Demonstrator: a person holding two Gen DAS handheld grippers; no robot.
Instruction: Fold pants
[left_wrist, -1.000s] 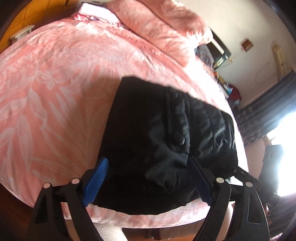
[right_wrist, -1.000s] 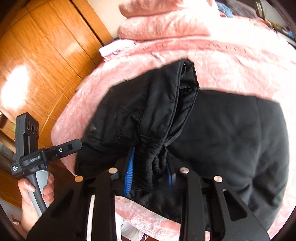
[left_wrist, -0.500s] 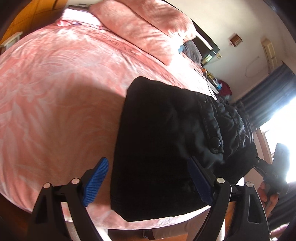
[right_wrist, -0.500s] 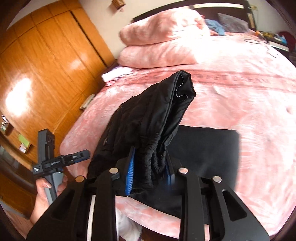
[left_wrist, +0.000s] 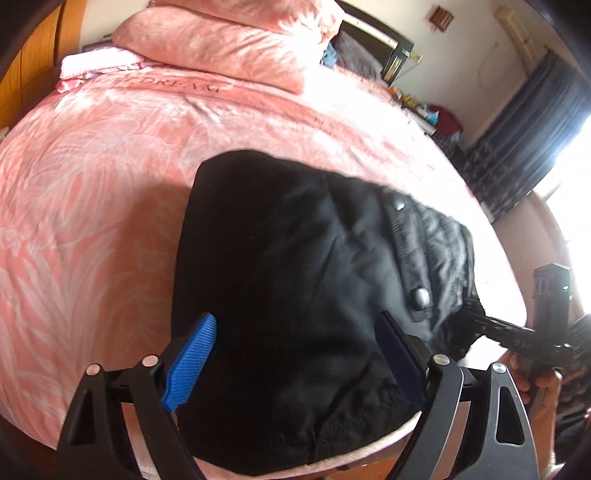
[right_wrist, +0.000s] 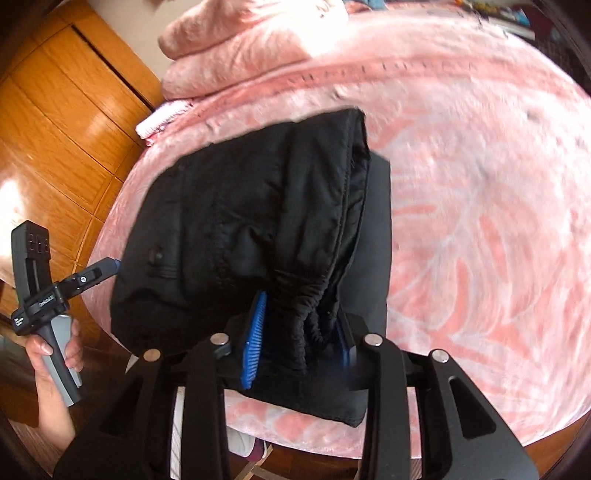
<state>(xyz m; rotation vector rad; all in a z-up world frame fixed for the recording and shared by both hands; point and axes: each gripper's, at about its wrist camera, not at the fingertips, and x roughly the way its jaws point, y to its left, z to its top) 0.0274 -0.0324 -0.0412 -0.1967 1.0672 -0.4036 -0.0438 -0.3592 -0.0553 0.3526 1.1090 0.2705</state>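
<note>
From the left wrist camera, the black pants (left_wrist: 295, 280) lie bunched in a folded heap on the near part of the bed (left_wrist: 92, 192), which is covered in a pink leaf-patterned spread. The left gripper (left_wrist: 295, 354) hovers over the near edge of that heap with its jaws spread wide; the blue pads (left_wrist: 190, 363) stand on either side of the cloth and do not press on it. Two snap buttons show on a flap of the pants toward the right. Stacked pink pillows (left_wrist: 229, 40) sit at the head of the bed, with a folded pale towel (left_wrist: 98, 62) beside them at the left. Dark curtains (left_wrist: 524, 136) hang by a bright window at the right, and a cluttered nightstand stands just beyond the bed. At the far right edge the person's other hand (left_wrist: 543, 384) holds the right gripper's handle.

From the right wrist camera, the right gripper (right_wrist: 299, 339) has a gathered elastic waistband of the pants between its blue pads; its jaws have just been opening, and whether the pads still press on the cloth I cannot tell. The pants drape away from it across the bed. A wooden wardrobe (right_wrist: 66, 122) fills the left, and the left hand (right_wrist: 55, 354) grips its handle there
</note>
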